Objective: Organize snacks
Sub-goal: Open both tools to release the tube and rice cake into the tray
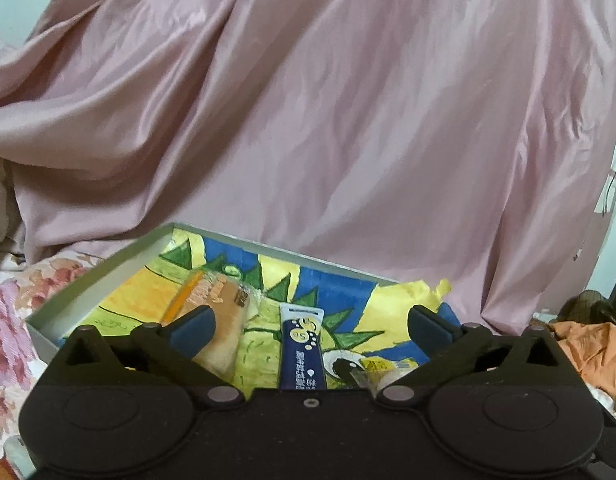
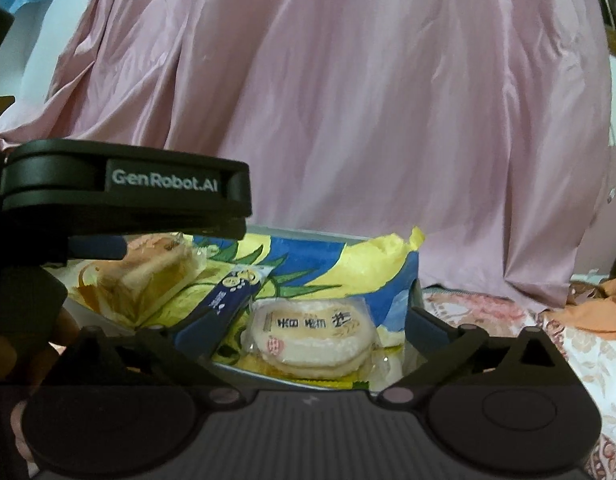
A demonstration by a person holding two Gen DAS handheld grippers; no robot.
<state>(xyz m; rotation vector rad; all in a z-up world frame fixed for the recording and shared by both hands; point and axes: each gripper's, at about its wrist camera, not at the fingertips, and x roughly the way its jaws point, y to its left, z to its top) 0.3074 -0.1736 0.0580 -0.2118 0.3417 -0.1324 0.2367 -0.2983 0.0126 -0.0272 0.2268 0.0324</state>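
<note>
Pink satin backdrop, floral bedspread (image 1: pixel 12 312): three snacks lie in your paper-lined box (image 1: pixel 108 264).
Both grippers, left gripper (image 1: pixel 310 326) and right gripper (image 2: pixel 308 334), stand spread and empty; the rice cracker pack (image 2: pixel 310 332), navy sachet (image 1: pixel 302 344) and bread (image 1: pixel 220 320) seem placed, so fetch another snack next.

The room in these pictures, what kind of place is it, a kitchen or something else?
Probably a bedroom, not a kitchen. The snack box sits on a floral bedspread, a large pink satin sheet is draped behind it, and loose orange clothing lies to one side.
</note>
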